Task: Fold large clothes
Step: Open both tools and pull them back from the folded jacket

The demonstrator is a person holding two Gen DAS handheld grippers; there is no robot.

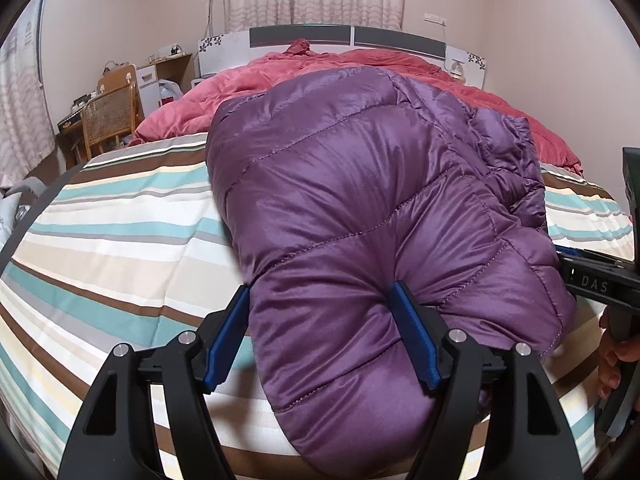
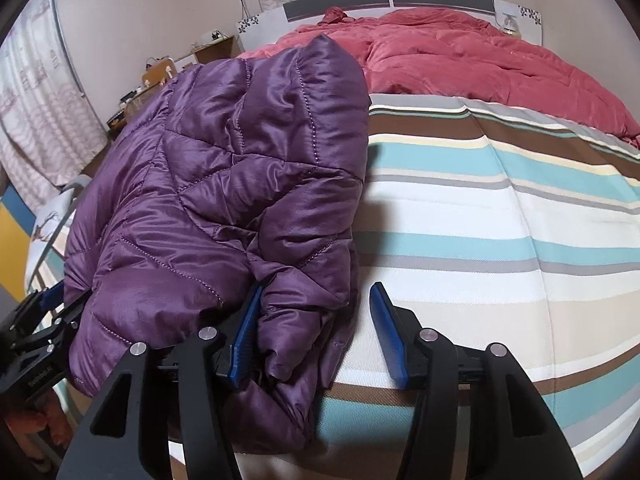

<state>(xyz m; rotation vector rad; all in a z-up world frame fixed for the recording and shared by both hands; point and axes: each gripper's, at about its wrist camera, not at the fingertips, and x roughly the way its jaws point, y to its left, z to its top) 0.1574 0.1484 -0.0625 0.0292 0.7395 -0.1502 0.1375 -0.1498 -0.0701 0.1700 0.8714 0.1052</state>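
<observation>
Purple jacket between spread left gripper

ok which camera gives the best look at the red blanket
The right wrist view: the red blanket spreads wide across the far end of the bed, unblocked. In the left wrist view the purple jacket hides its middle, leaving strips at either side.

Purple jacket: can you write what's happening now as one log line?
purple jacket: folded on striped sheet | left tool: open, straddling hem | right tool: open, at edge
</observation>
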